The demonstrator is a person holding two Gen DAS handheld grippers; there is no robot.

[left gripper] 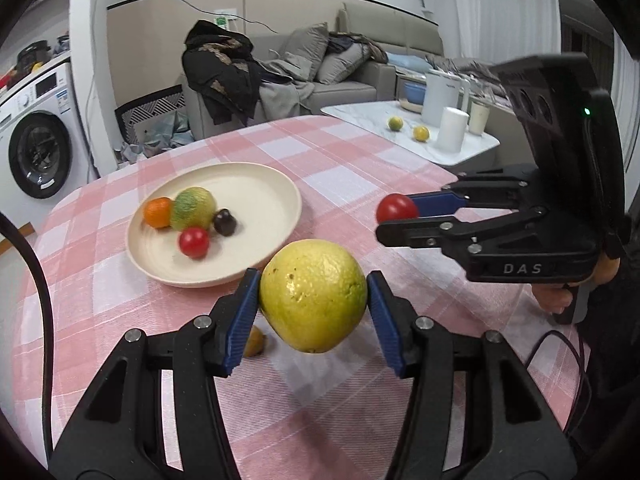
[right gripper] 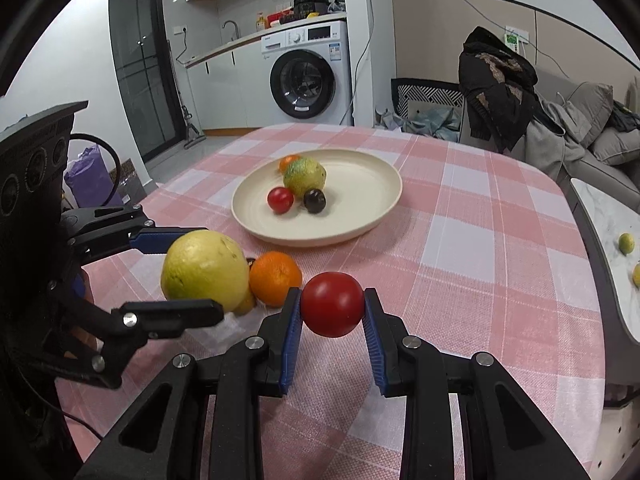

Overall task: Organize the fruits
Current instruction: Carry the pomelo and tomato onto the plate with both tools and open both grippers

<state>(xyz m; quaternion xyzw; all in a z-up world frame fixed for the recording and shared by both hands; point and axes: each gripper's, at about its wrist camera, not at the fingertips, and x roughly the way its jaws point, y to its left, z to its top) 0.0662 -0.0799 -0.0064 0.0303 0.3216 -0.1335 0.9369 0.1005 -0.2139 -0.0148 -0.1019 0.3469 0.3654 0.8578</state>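
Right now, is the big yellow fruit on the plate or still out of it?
Out. The big yellow fruit is clamped in the left gripper, lifted above the tablecloth, short of the plate.

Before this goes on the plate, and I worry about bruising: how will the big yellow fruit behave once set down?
The yellow fruit is round, so it will probably roll on the shallow plate and may knock the small fruits there. Its rind looks thick, so bruising seems unlikely. It fills the left hand-held gripper, likely fairly heavy.
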